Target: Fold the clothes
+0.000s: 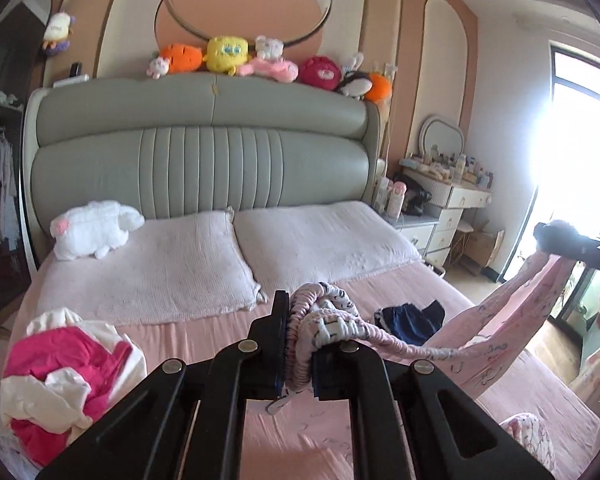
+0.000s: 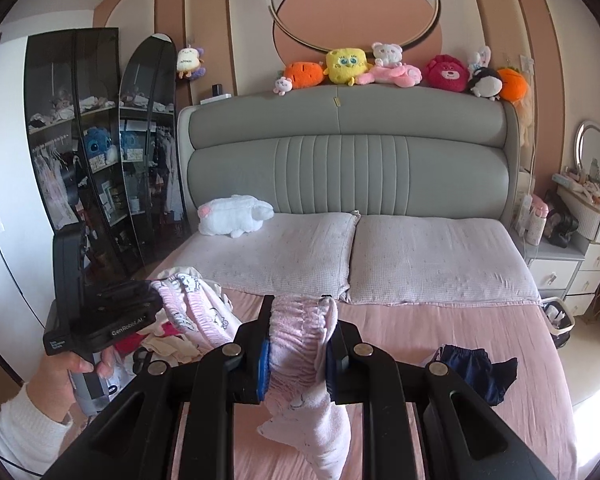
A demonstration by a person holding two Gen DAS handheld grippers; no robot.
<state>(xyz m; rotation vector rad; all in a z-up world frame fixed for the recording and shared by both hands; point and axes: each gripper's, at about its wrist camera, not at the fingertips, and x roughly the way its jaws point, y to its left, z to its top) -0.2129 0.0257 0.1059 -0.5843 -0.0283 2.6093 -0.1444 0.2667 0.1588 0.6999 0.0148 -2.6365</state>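
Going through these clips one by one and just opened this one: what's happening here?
A person is folding laundry at a bed, a handheld gripper in each hand. Both are clamped on one pink printed garment at its elastic waistband: the left gripper pinches one bunched end, the right gripper the other, with the fabric strung between them above the sheet. It is not yet laid out flat. A heap of pink and white clothes and a navy garment wait on the bed.
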